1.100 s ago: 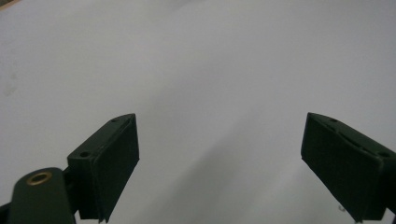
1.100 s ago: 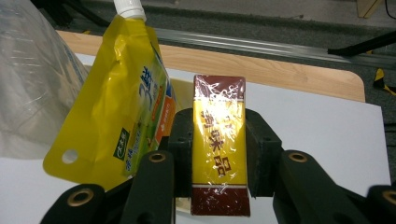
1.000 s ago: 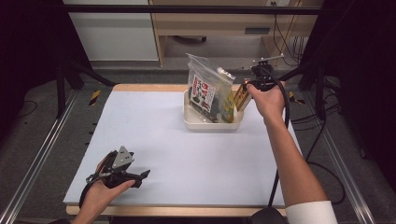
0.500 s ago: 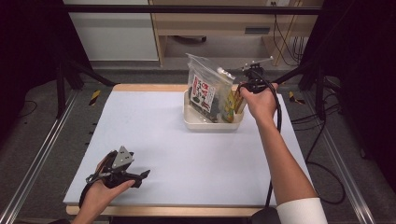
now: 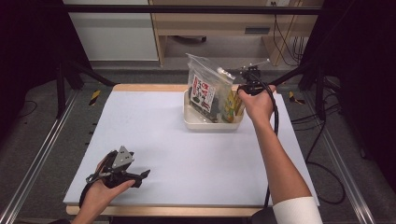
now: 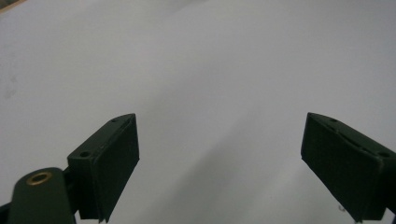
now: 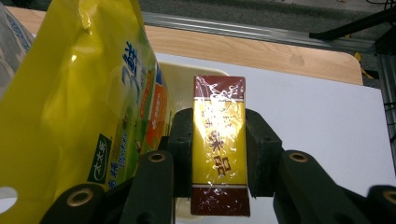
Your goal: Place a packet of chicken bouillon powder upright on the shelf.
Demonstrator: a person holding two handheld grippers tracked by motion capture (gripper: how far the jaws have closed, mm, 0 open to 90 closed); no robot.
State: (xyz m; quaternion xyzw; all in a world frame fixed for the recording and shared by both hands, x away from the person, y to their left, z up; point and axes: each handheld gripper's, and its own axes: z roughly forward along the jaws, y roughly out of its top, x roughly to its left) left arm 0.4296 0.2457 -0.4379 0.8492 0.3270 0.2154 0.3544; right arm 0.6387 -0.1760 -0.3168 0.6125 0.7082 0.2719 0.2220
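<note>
a cream tub (image 5: 205, 124) sits on the white table (image 5: 187, 154), toward its far right part. standing in the tub are a clear bag (image 5: 205, 88) with a red, white and black label, which leans and rises well above the rim, a yellow bag (image 5: 229, 103) just right of it, and a box (image 5: 239, 103) at the tub's right end.

in the right gripper view the box (image 7: 219, 140) is yellow with dark red bands at both ends, wrapped in shiny film. the right gripper (image 7: 218, 149) has its jaws closed on the box's two long sides, one jaw pressed to each. the yellow bag (image 7: 88, 102), printed with green and orange patches, stands just beside the box on its left, and the tub's rim (image 7: 187, 74) shows behind them. whether the box's bottom touches the tub floor cannot be told.

in the high view the right hand (image 5: 258, 100) holds the right gripper (image 5: 243, 88) over the tub's right end.

the left gripper (image 5: 140, 176) rests in the left hand (image 5: 105, 189) near the table's near left corner, well apart from the tub. the left gripper view shows its jaws spread wide over bare table (image 6: 224, 70), with nothing between them.
</note>
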